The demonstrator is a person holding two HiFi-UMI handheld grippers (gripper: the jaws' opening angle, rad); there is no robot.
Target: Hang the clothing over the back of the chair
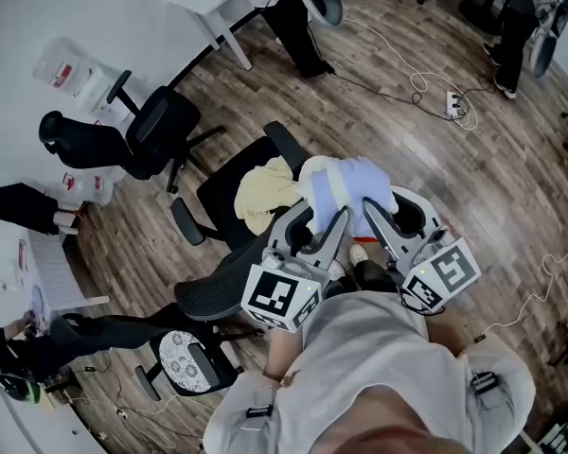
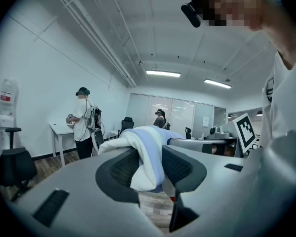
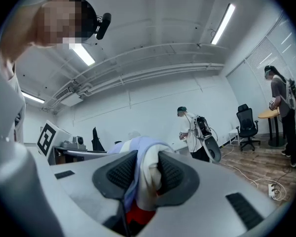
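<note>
Left tool [image 2: 149,167], right tool [image 3: 145,174] pinch soft bunched white-lilac garment [image 1: 355,183].

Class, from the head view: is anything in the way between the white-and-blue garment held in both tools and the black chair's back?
Nothing visible blocks it. The garment is clamped in the left tool and right tool; the chair's mesh back looks bare. A yellow cloth lies on the seat only.
</note>
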